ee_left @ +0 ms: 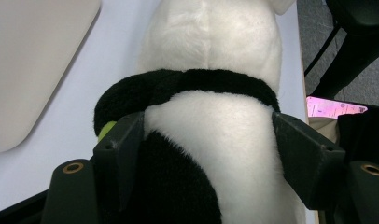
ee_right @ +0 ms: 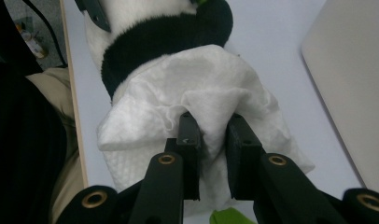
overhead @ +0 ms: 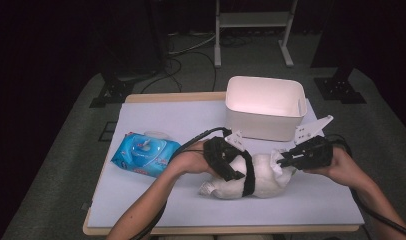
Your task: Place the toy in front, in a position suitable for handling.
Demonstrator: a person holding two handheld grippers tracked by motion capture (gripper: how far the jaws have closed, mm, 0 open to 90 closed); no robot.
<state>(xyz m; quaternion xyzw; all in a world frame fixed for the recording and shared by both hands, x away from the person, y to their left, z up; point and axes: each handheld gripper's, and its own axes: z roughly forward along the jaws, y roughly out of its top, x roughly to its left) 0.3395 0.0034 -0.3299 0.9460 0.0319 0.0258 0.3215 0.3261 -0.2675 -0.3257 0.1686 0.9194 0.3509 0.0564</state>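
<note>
A black-and-white plush panda lies on its side on the table's pale mat, near the front. My left gripper reaches over its middle. In the left gripper view, the jaws of the left gripper press on both sides of the panda's body, shut on it. A crumpled white wipe rests against the toy's right end, pinched by my right gripper. In the right gripper view, the right gripper is shut on a fold of the wipe, which covers the plush.
A white plastic bin stands empty at the back of the mat, just behind the toy. A blue pack of wet wipes lies at the left. The mat ends close to the front and right of the toy.
</note>
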